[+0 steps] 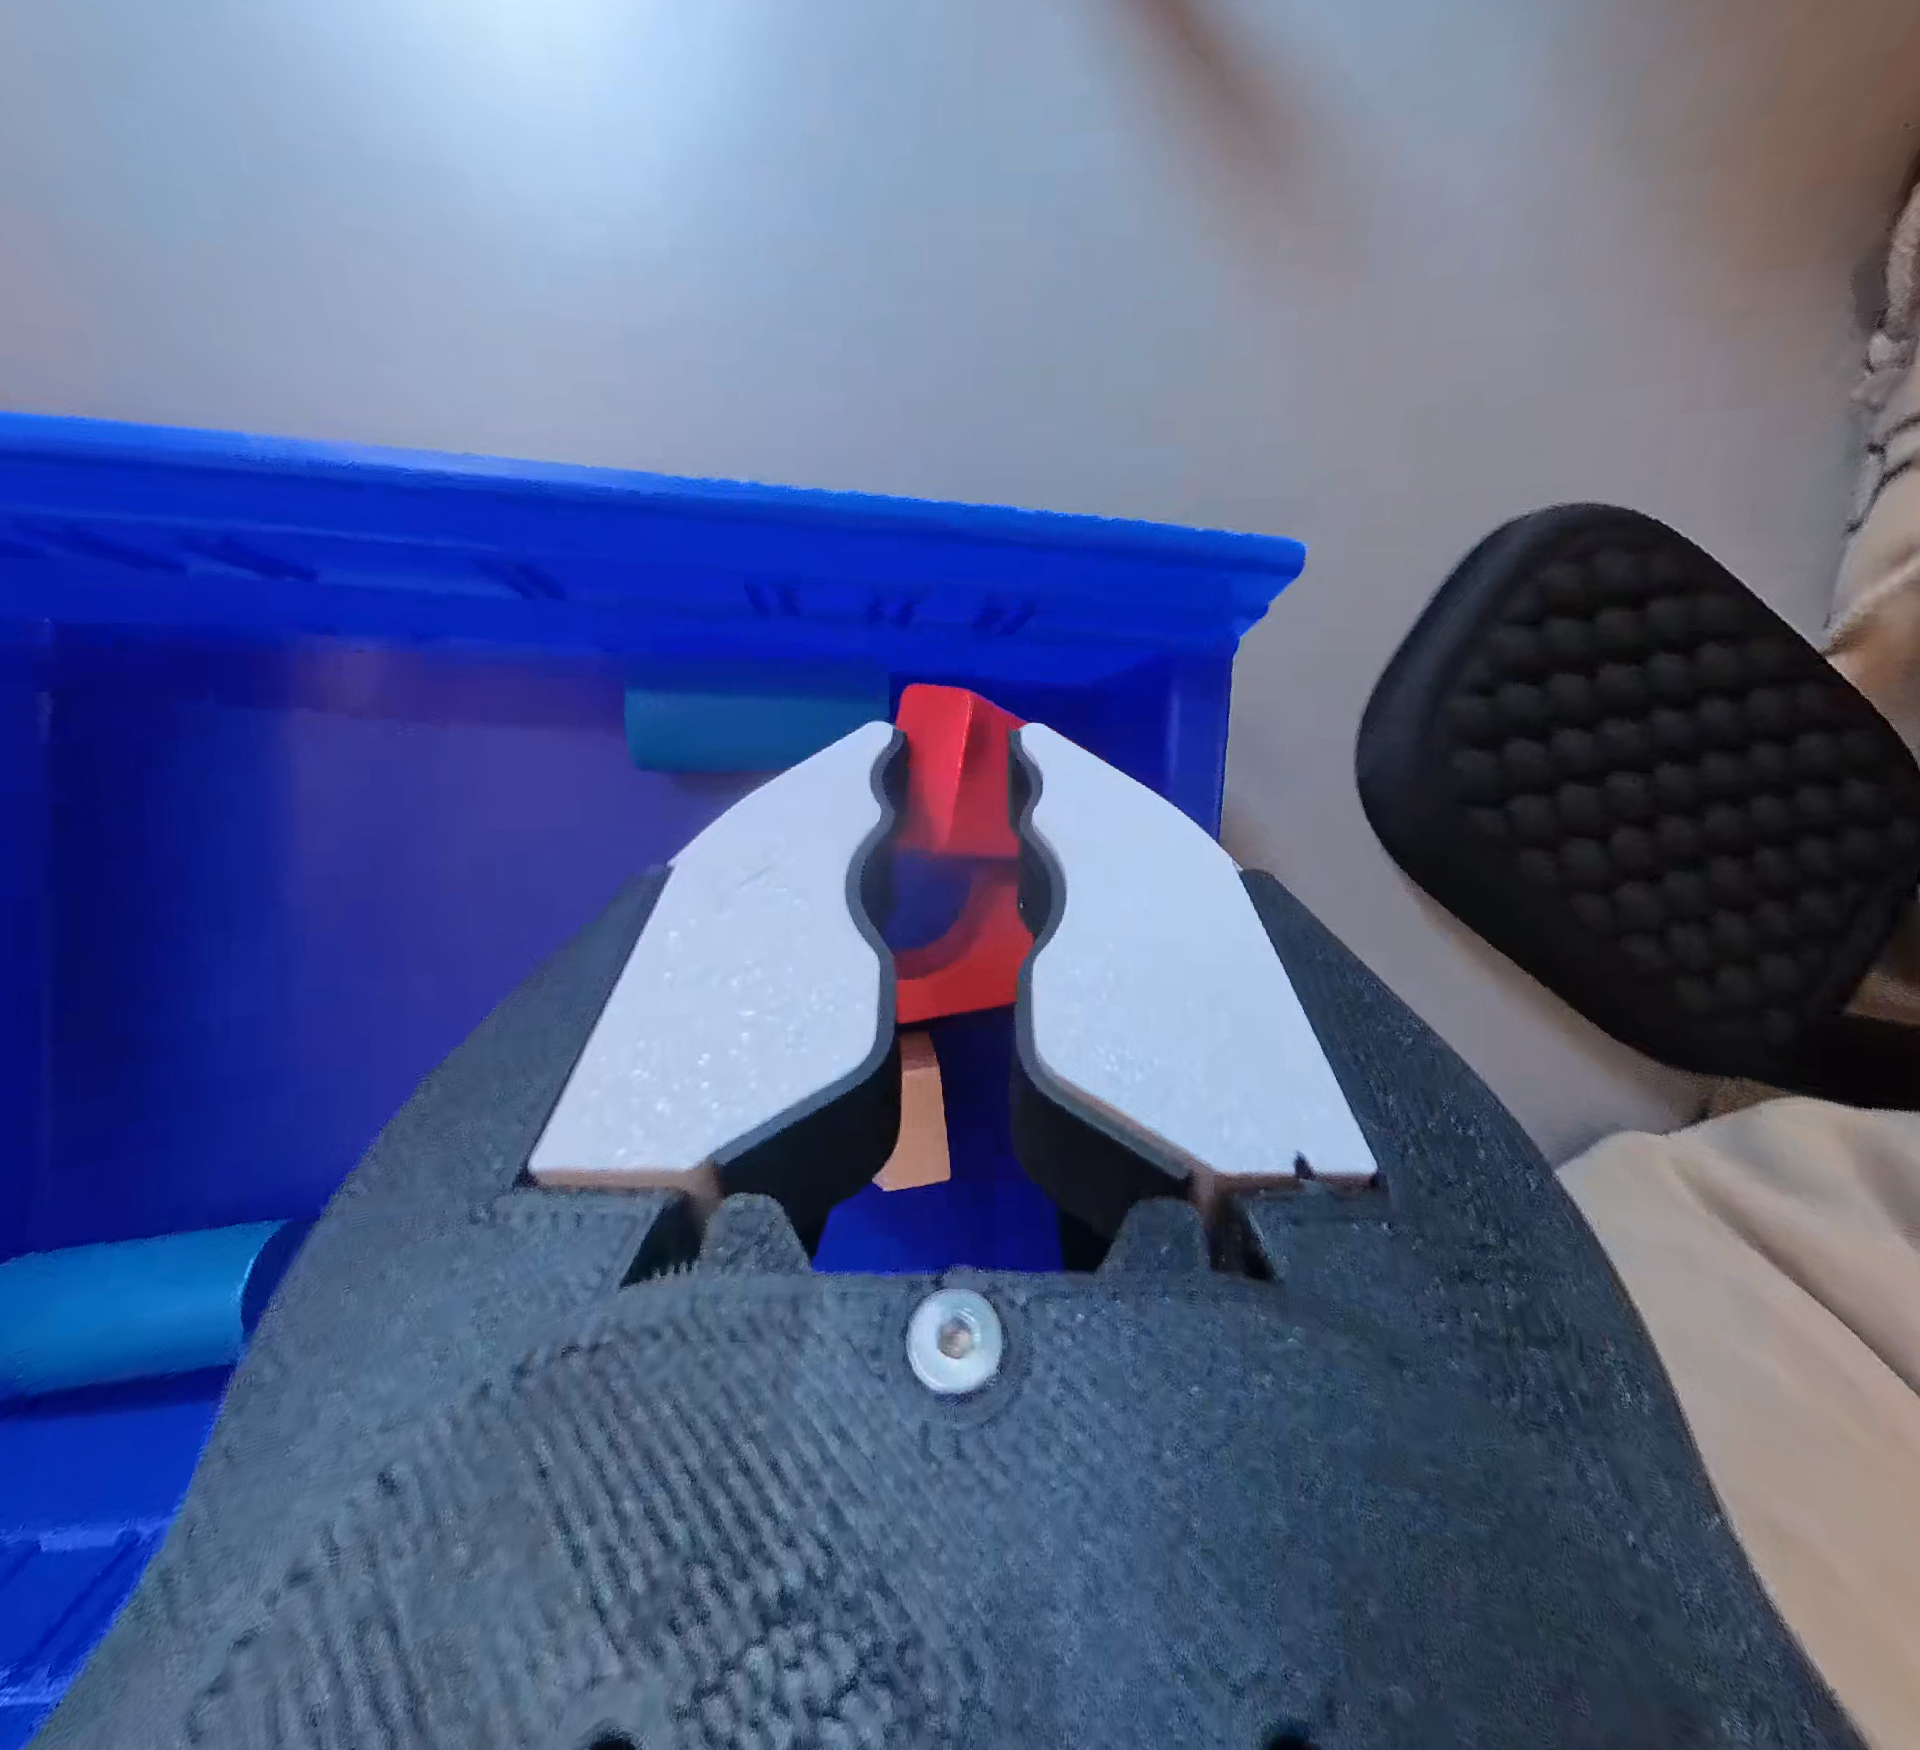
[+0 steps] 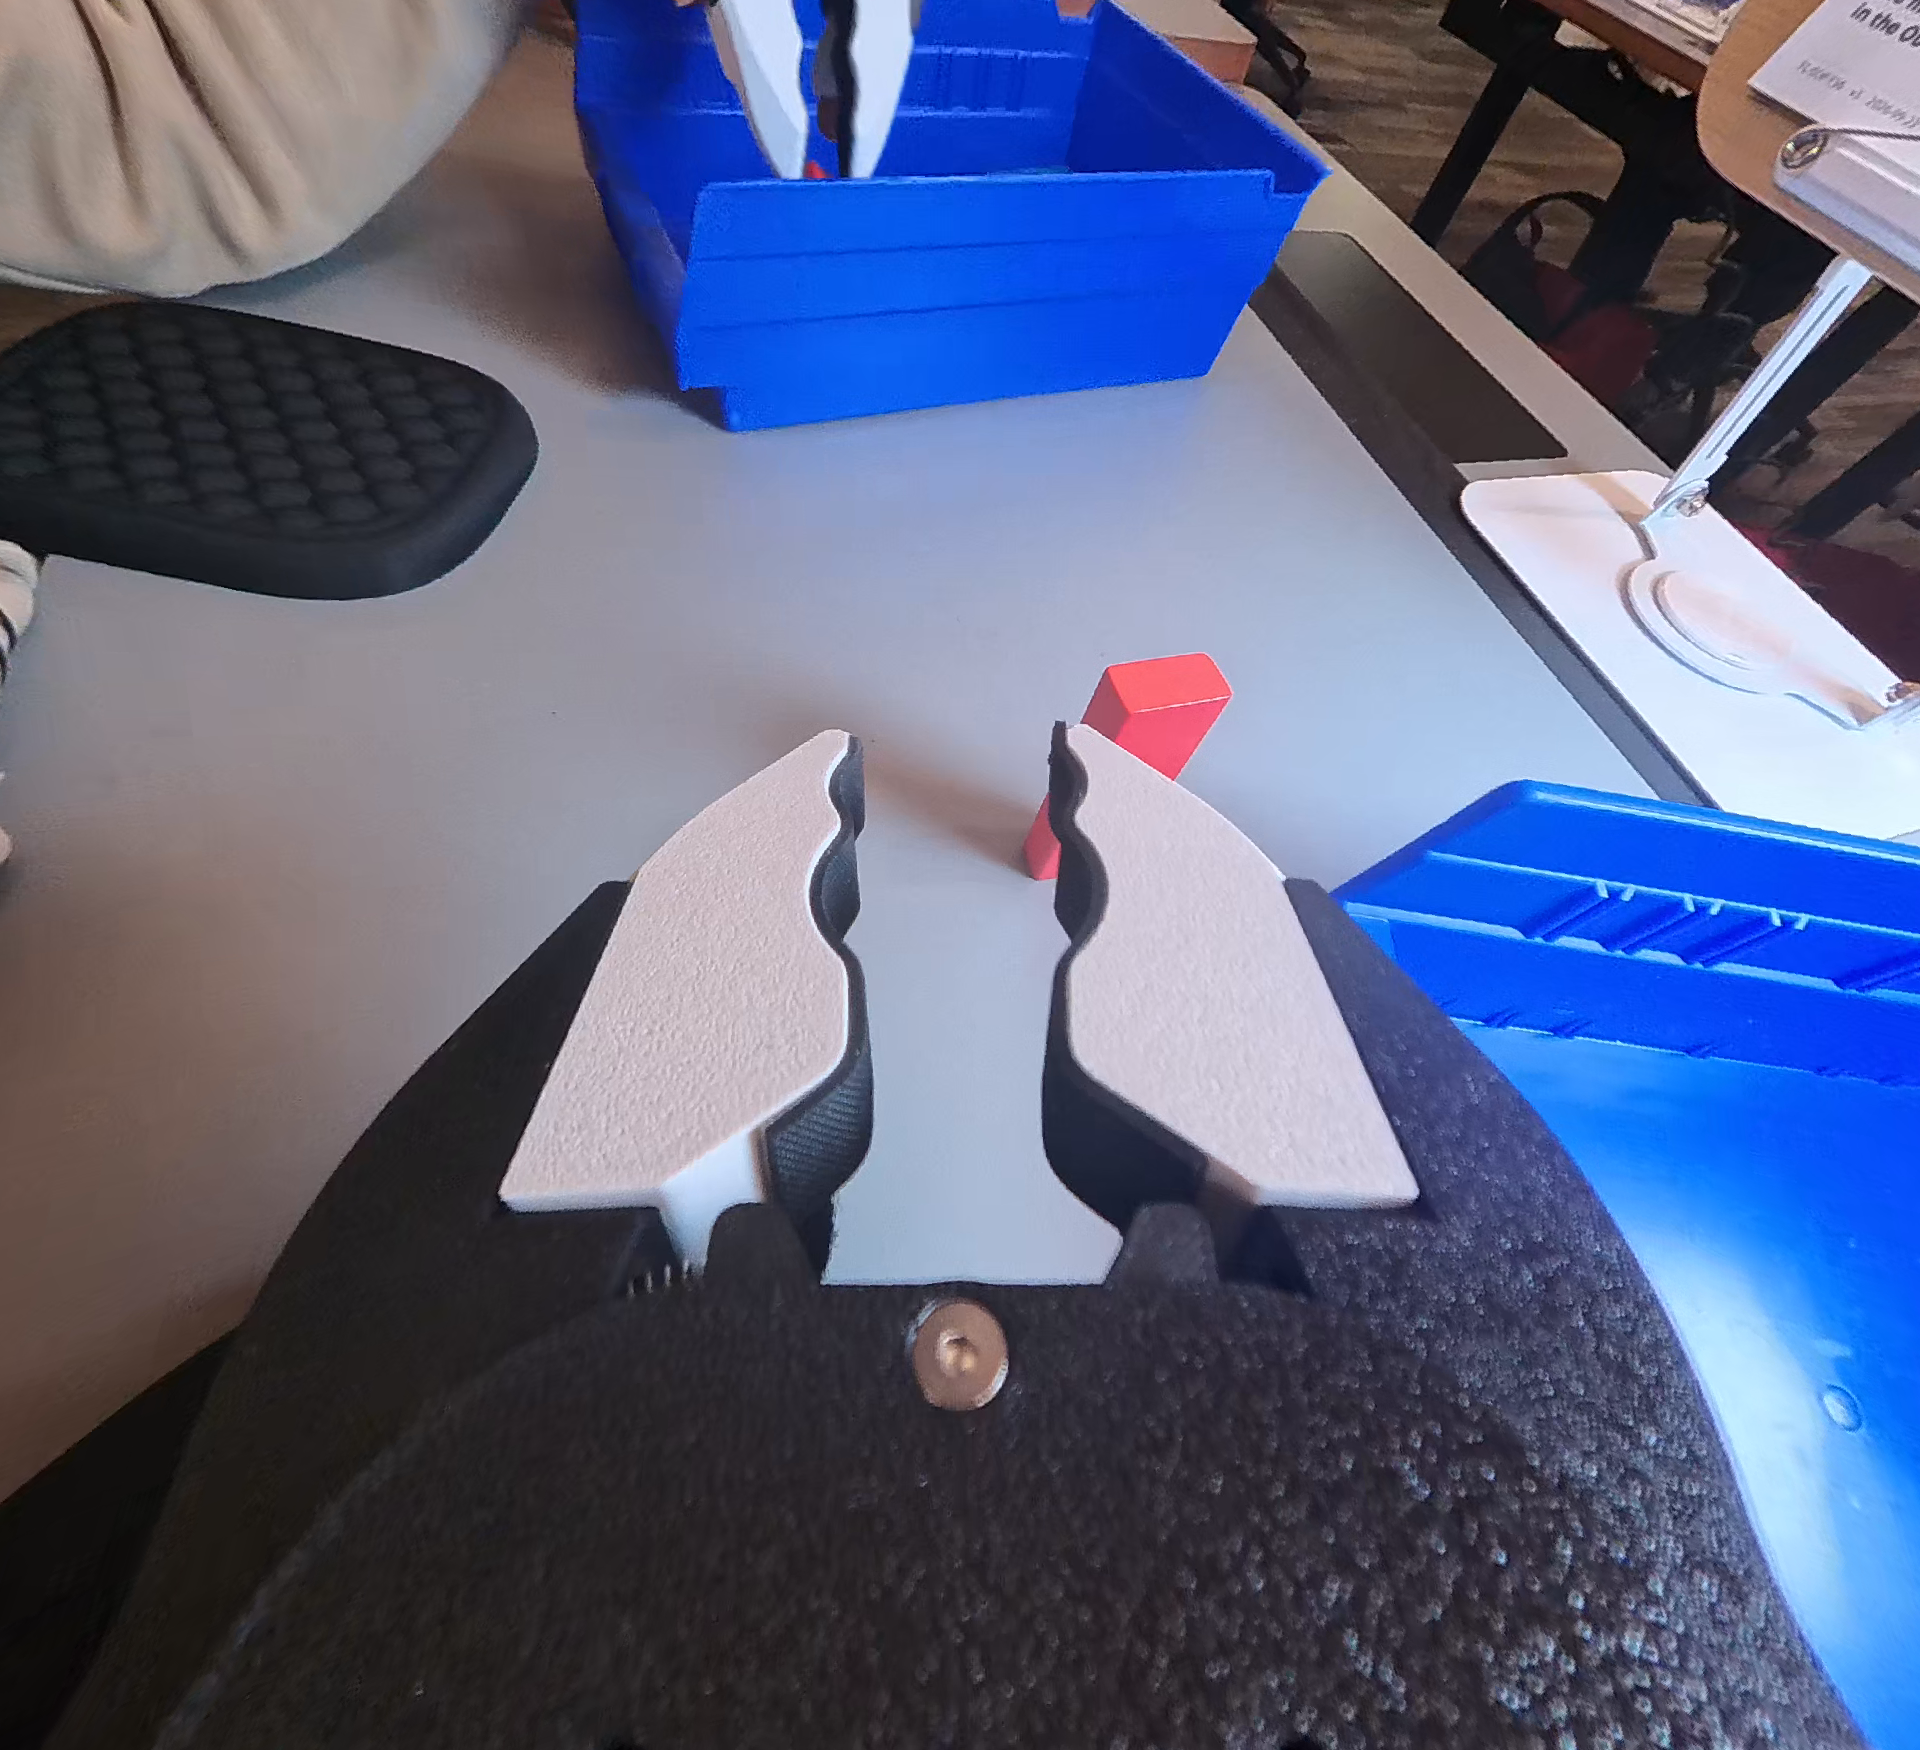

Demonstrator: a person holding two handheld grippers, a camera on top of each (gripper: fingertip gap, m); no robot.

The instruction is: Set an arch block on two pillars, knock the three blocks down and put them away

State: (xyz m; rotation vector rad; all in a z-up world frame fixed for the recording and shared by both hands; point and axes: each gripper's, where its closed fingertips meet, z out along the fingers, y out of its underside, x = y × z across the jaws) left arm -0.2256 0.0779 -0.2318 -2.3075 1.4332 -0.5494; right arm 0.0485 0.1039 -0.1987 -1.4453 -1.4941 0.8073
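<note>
Red arch block (image 1: 951, 853) is pinched between the narrow jaws of the left gripper (image 1: 956, 744), down inside the blue plastic bin (image 1: 644, 547). Right gripper (image 2: 956, 750) hovers with jaws wide apart beside a red rectangular pillar block (image 2: 1148, 724) standing on the grey table (image 2: 779, 609).

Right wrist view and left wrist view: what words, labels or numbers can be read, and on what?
White sheet, upper right: black print, cut by the edge; I do not quote writing.
Beige sleeve, upper left: red lettering, too blurred to read.
Left wrist view: none on the blue bin or red arch block.
</note>
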